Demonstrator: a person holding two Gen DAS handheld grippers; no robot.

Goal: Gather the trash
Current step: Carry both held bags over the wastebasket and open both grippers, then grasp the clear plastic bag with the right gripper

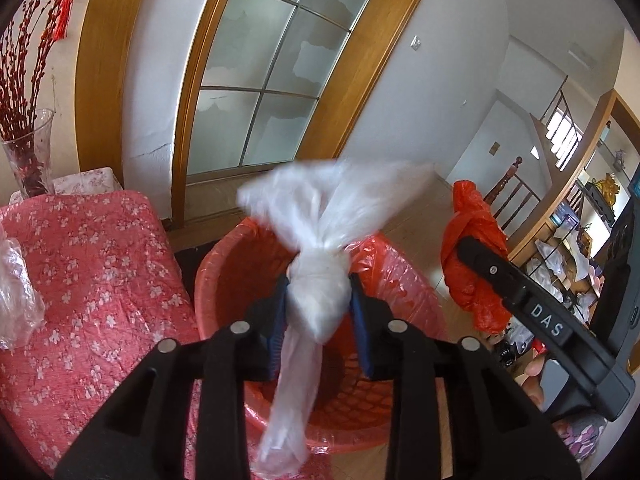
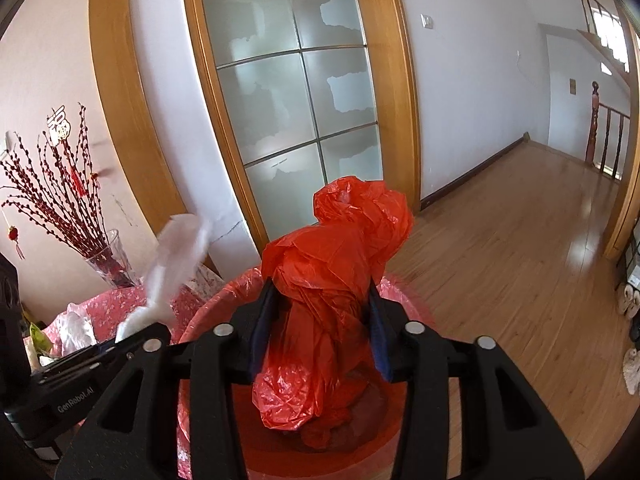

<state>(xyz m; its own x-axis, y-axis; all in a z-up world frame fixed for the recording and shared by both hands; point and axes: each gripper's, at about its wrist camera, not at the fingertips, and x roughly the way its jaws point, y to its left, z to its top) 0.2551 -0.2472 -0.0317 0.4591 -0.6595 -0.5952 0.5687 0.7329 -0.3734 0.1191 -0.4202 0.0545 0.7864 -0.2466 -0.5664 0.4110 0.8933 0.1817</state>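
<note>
I have both tongs over the round red plastic bin (image 1: 224,280), which wears a thin red liner and is my landmark for everything here. The left gripper (image 1: 318,280) has a crumpled clear plastic bag (image 1: 320,292) between its blue pads (image 1: 360,308); the bag bulges at the pinch, fans out above the bin's far rim and trails a tail down toward the bin's mouth. The jaws stand partly apart, and the bag looks motion-blurred, so I cannot tell whether the pads are gripping it or have already let it slip. The right gripper (image 2: 322,308) hangs over the same bin with a crumpled red plastic bag (image 2: 332,280) bunched between its pads, jaws also part open and the plastic filling the gap; its lower folds hang inside the bin's rim.

To do this drop well, I judge both bundles should be directly above the bin's mouth before I open fully, then I spread the jaws wide and give a small shake, since thin film tends to cling to the pads. I would keep the two tongs apart so they do not knock. More clear plastic (image 1: 16,288) lies on the pink floral cloth (image 1: 100,280) left of the bin.
</note>
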